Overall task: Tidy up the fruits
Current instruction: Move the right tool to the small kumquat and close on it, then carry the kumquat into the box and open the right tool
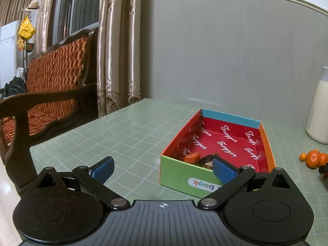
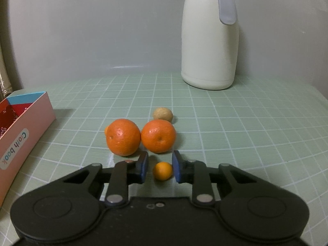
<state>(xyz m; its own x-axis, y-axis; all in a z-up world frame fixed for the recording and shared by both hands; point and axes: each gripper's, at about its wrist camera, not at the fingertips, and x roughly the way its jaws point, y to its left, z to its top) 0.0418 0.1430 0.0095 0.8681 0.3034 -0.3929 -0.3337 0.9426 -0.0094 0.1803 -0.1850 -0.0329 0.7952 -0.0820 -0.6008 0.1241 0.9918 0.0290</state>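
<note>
The left gripper (image 1: 163, 169) hovers with jaws spread wide before the box (image 1: 178, 179), which sits toward the table's (image 1: 123, 131) back edge. A carrot-like piece (image 1: 191, 156) and a dark item (image 1: 208, 160) lie in the box's near end. Right of it, the right gripper (image 2: 160, 167) has jaws spread around a kumquat (image 2: 162, 171), not touching it. Just behind sit two tangerines (image 2: 123, 139) (image 2: 158, 139), touching, then a walnut (image 2: 163, 114). A thermos (image 2: 210, 39) stands at the back edge.

Two oranges (image 2: 141, 139) block beyond the kumquat (image 2: 162, 170)
</note>
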